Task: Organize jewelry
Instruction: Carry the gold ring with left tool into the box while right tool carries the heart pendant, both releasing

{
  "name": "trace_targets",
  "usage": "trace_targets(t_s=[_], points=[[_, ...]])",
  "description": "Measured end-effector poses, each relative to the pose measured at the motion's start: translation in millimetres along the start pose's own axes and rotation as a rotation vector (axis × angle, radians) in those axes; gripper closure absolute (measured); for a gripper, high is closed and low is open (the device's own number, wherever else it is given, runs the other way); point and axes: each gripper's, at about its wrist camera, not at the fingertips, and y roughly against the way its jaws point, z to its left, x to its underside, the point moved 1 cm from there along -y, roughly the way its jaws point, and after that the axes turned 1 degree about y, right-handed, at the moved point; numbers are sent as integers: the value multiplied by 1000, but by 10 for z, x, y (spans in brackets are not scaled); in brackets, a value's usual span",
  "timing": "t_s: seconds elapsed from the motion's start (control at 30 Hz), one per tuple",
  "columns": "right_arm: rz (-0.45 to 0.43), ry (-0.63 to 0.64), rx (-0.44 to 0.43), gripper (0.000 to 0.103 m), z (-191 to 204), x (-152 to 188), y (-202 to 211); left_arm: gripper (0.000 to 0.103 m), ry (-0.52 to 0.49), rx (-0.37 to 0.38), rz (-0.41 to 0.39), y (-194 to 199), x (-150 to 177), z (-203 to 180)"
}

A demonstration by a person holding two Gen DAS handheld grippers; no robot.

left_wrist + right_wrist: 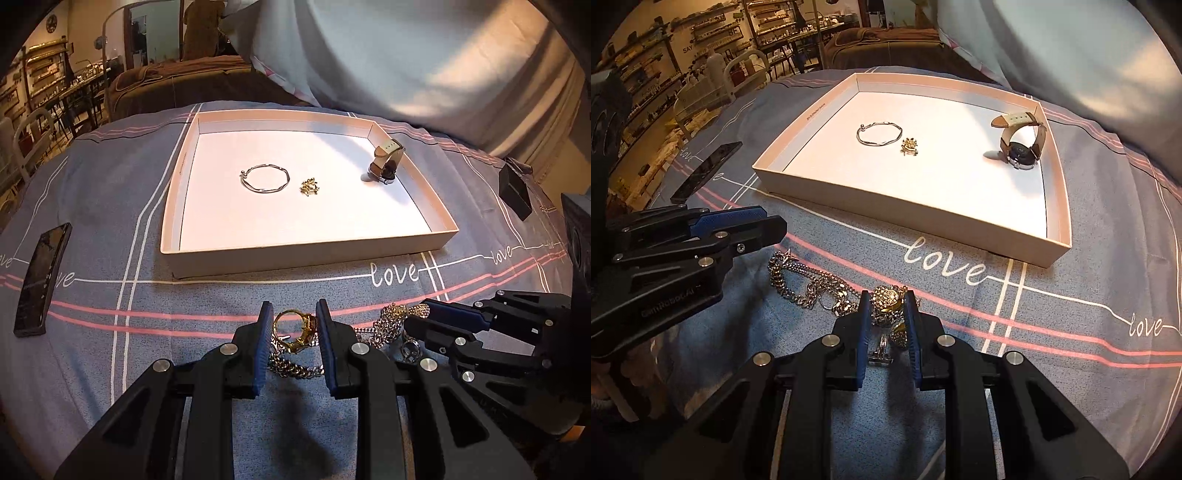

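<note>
My left gripper stands partly open around a gold ring, its pads not clearly pressing it. My right gripper is partly open around a sparkly brooch. Both sit in the jewelry pile near the bedspread's front edge, before the tray holding bangle and watch

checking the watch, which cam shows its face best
The right wrist view: the watch stands on edge in the tray with its dark round case turned toward the lens. In the left wrist view mostly the strap shows, the case is edge-on.
</note>
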Motion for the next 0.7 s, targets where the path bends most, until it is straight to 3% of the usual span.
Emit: trace_targets(t_s=[0.3, 0.7], points=[[-104, 12, 38, 84, -137, -601, 254, 79, 6, -17, -114, 211, -639, 27], [-117, -13, 33, 84, -289, -1088, 110, 79, 20, -24, -131, 89, -1068, 45]])
